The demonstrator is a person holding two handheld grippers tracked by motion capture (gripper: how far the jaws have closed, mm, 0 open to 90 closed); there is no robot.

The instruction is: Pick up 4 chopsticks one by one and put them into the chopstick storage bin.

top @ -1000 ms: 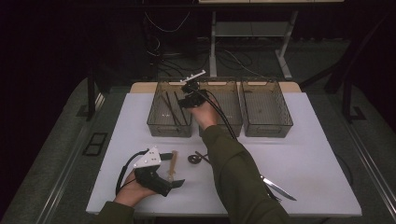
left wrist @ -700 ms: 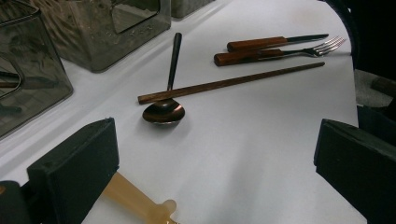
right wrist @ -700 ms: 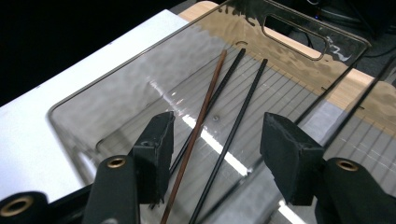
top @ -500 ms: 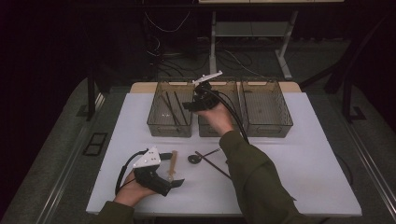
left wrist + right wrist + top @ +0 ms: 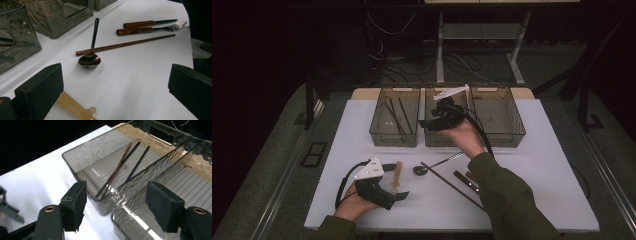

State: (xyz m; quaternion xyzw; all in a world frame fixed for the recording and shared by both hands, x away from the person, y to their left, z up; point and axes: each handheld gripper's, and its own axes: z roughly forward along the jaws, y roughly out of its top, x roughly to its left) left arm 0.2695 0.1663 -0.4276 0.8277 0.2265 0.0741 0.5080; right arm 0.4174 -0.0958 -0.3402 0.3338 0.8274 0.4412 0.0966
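Surface: white table point(image 5: 537, 165); three bins behind
Right gripper point(image 5: 428, 124): jaws just opening, nothing between
Left gripper point(image 5: 401, 195): spread, empty
Chopstick point(image 5: 125, 44): likely light, stiff, rolls; pinch mid-shaft

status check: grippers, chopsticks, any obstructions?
Right gripper open, empty, jaws just opening above bins. Three chopsticks in left bin. Left gripper open. Loose chopstick lies across spoon.

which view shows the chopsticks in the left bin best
The right gripper view: the three chopsticks lie close and sharp on the floor of the left bin, one brown and two dark. The high view shows them small and dim. The left gripper view gives only dark shapes through the bin wall.
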